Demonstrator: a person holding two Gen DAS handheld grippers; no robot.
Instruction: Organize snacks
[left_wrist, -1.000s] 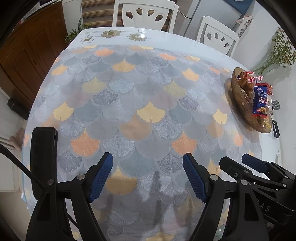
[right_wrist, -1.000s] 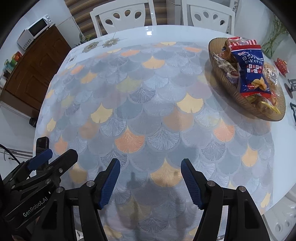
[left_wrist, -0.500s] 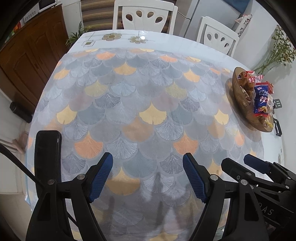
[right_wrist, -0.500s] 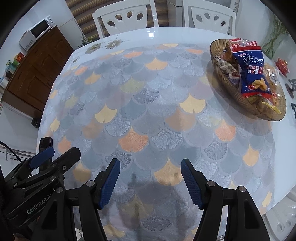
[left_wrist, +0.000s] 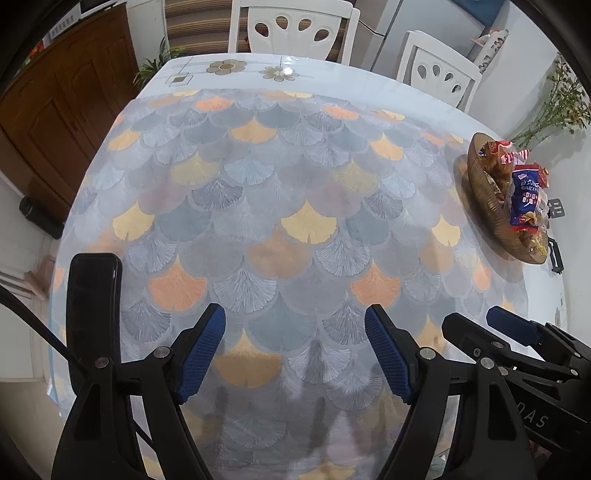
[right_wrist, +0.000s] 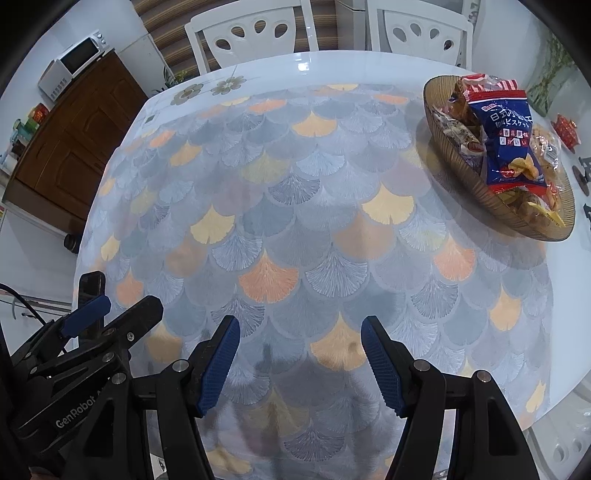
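A brown ribbed oval bowl (right_wrist: 448, 155) stands at the table's far right and holds several snack packs. A blue and red biscuit bag (right_wrist: 508, 144) lies on top of them. The bowl also shows in the left wrist view (left_wrist: 484, 210) with the blue bag (left_wrist: 526, 199). My left gripper (left_wrist: 295, 350) is open and empty above the near part of the table. My right gripper (right_wrist: 300, 360) is open and empty beside it. Each gripper shows in the other's view, the right one (left_wrist: 509, 332) and the left one (right_wrist: 110, 314).
The table (right_wrist: 295, 66) carries a fan-patterned cloth (right_wrist: 295, 229). Two white chairs (right_wrist: 255, 33) stand at the far side. A wooden cabinet (right_wrist: 74, 140) with a microwave (right_wrist: 70, 66) is at the left. Small dark items (right_wrist: 583, 173) and a red ornament (right_wrist: 565, 127) lie right of the bowl.
Both grippers have pulled back and up a little, so more of the table shows. Both stay open and empty.
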